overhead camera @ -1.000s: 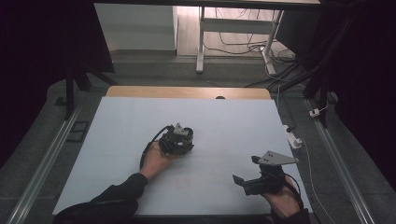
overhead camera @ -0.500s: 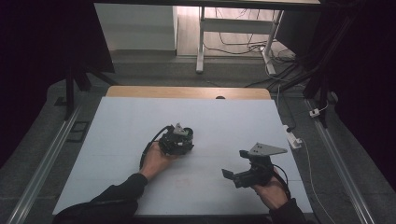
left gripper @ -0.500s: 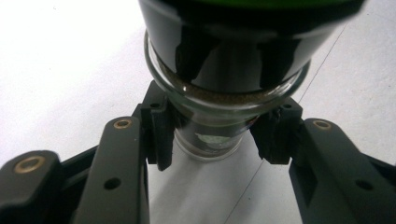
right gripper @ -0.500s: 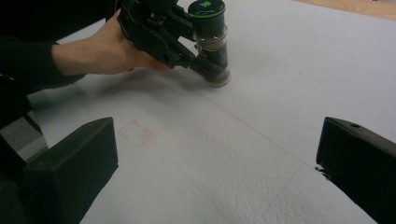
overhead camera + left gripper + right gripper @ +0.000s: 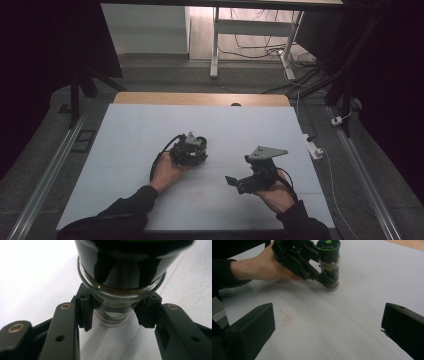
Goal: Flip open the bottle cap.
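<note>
A small glass jar [image 5: 329,262] with a black lid bearing a green logo stands upright on the white table [image 5: 130,135]. It holds brown powder. My left gripper [image 5: 196,150] is shut on the jar's glass body just below the lid, with a pad [image 5: 85,310] pressed on either side of the jar [image 5: 117,290]. A hand holds that gripper [image 5: 322,277] low over the table. To the right, my right gripper [image 5: 237,172] stands open with nothing between its fingers. Its jaws point left towards the jar [image 5: 200,143], a short gap away. In its own view, that right gripper [image 5: 327,322] frames bare table.
A faint red mark [image 5: 285,316] is on the white sheet between the grippers. The table's far wooden edge [image 5: 200,98] lies at the back. Metal rails [image 5: 50,165] run along both sides, and a white power strip [image 5: 312,146] lies off the right edge.
My right gripper has moved left and a little forward, closer to the jar. The left gripper and the jar have stayed put.
</note>
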Demonstrator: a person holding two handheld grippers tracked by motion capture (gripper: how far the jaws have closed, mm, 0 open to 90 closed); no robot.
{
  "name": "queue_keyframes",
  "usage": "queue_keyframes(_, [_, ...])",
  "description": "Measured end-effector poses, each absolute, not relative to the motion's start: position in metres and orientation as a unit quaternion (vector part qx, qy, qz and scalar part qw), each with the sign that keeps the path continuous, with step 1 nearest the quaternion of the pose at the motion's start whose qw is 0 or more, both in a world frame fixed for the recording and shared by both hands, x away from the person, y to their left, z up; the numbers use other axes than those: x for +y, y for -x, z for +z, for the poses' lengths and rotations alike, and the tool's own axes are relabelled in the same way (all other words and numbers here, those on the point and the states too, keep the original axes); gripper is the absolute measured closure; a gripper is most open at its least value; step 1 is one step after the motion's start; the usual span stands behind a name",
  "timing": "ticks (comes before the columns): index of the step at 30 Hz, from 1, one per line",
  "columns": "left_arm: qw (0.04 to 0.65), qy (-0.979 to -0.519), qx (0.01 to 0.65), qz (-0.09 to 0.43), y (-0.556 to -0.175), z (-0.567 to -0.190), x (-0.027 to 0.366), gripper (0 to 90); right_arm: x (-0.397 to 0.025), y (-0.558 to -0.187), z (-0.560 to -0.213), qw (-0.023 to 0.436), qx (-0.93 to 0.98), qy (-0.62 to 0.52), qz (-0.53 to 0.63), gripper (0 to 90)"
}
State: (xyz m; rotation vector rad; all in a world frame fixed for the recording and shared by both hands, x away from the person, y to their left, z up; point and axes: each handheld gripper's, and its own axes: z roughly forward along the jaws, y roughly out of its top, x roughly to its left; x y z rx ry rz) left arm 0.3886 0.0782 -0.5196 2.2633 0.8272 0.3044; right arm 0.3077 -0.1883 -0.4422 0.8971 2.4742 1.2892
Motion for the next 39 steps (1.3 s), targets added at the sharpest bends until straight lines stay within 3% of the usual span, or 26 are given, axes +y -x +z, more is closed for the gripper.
queue_keyframes(31, [0.35,-0.873,0.318,0.116,-0.389,-0.52,0.078,53.7,-0.119,-0.357,-0.456,0.107,0.862,-0.274,0.413,0.1])
queue_keyframes(35, [0.35,-0.873,0.318,0.116,-0.389,-0.52,0.078,53.8,-0.114,-0.36,-0.457,0.104,0.864,-0.268,0.414,8.6])
queue_keyframes(39, [0.351,-0.873,0.319,0.116,-0.389,-0.52,0.078,53.8,-0.113,-0.362,-0.455,0.094,0.867,-0.26,0.414,27.6])
